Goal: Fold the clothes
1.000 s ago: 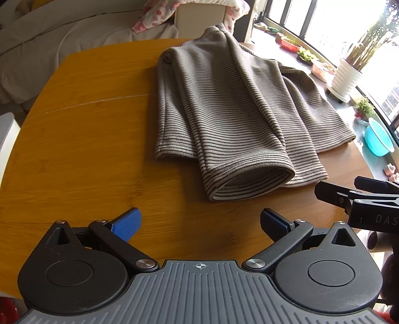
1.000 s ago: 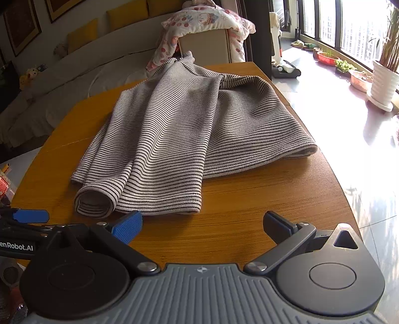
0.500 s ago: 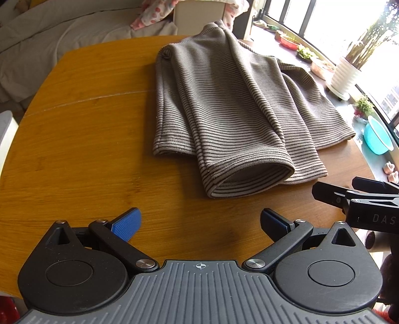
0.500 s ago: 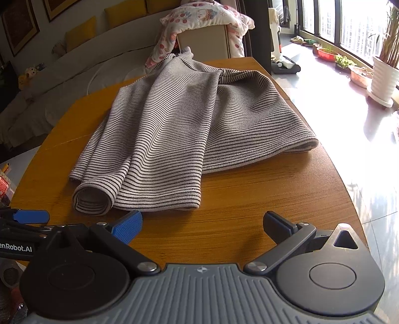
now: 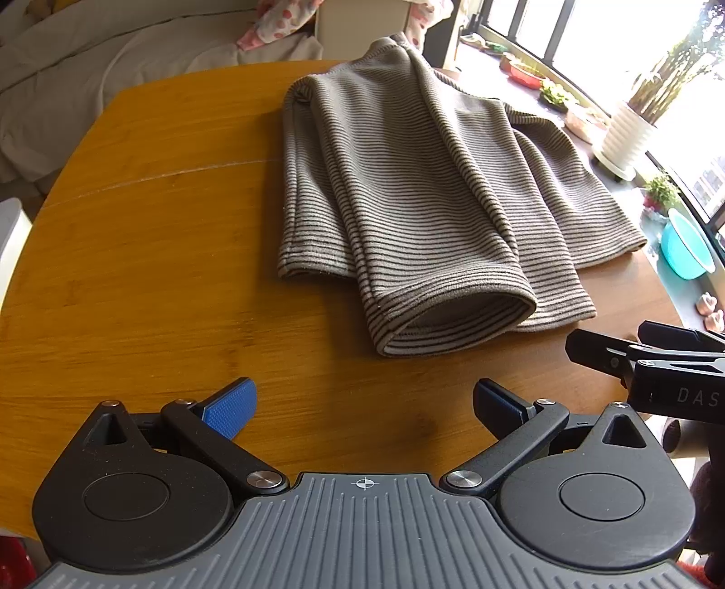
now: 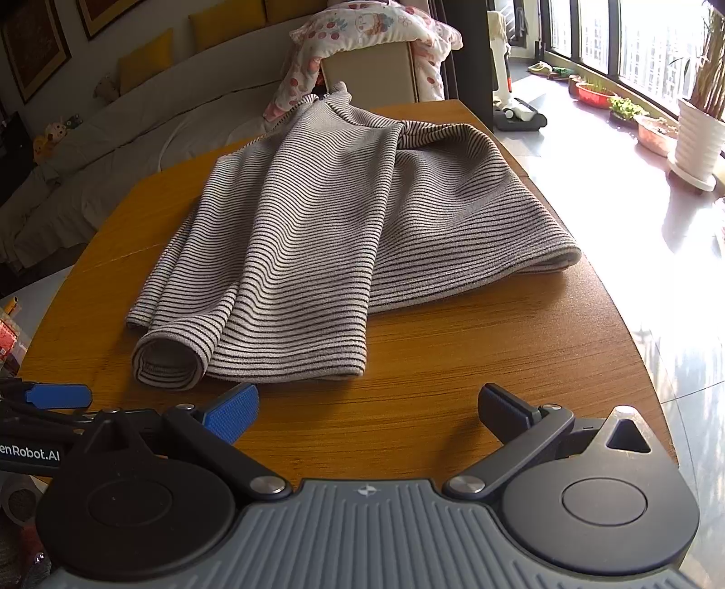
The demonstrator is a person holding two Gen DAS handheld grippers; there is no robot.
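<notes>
A grey striped sweater (image 5: 421, 195) (image 6: 335, 235) lies partly folded on the round wooden table (image 5: 149, 253) (image 6: 476, 362), one sleeve laid over its body with the open cuff (image 5: 453, 321) (image 6: 167, 362) pointing at me. My left gripper (image 5: 364, 405) hovers open over bare wood just short of that cuff, nothing between its blue pads. My right gripper (image 6: 369, 407) is open too, a little in front of the sweater's near hem. Each gripper shows at the edge of the other's view: the right one (image 5: 643, 362) and the left one (image 6: 54, 396).
A sofa (image 6: 113, 136) with a flowered blanket (image 6: 371, 27) over a chair back (image 6: 369, 74) stands behind the table. Potted plants (image 6: 698, 136) and a teal basin (image 5: 686, 244) sit on the floor by the windows at the right. The table's edge is close on the right.
Both grippers have edged slightly forward toward the sweater. Both stay open and the sweater has not moved.
</notes>
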